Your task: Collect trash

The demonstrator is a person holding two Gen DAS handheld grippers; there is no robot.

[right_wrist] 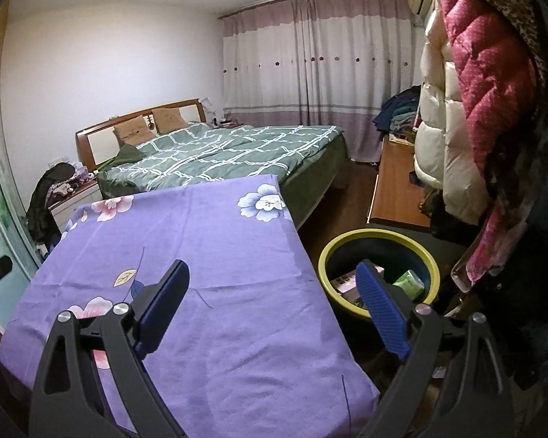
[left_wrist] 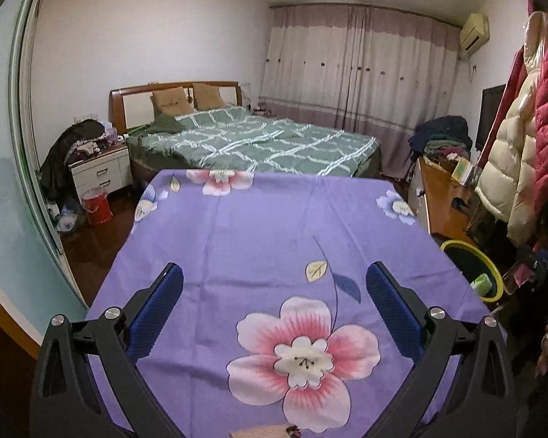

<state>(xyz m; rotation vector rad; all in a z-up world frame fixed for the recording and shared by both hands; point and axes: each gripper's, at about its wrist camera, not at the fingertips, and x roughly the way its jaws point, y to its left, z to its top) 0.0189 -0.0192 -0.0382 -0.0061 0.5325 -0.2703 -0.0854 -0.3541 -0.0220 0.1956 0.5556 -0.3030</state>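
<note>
We hold both grippers w/ nothing in them: the left gripper (left_wrist: 274,281) has its blue fingers (left_wrist: 166,304) wide apart above the purple flowered cloth (left_wrist: 259,226) on the table, and the right gripper (right_wrist: 274,284) is spread the same way, one finger over the cloth and the other in front of the bin (right_wrist: 347,244). We think this pose is on purpose: the jaws are ready for a next piece, and the right one is kept near the table edge because the bin stands on the floor just beside that edge, so a drop needs only a short reach. The trash we can find is already inside the bin: a green packet (right_wrist: 409,283) and a pinkish box (right_wrist: 343,283), partly covered by the right finger. In the left wrist view the bin (left_wrist: 456,246) is cut by the table corner, and only a green item (left_wrist: 481,281) shows. On the cloth itself we see no trash, so the task seems almost done, but the near table edge is hidden under the gripper bodies. Bedside clutter (left_wrist: 87,138) and the dresser (left_wrist: 445,186) are too small to tell if rubbish lies there; approx. nothing is clear at the right side behind the hanging coats (right_wrist: 456,109).
</note>
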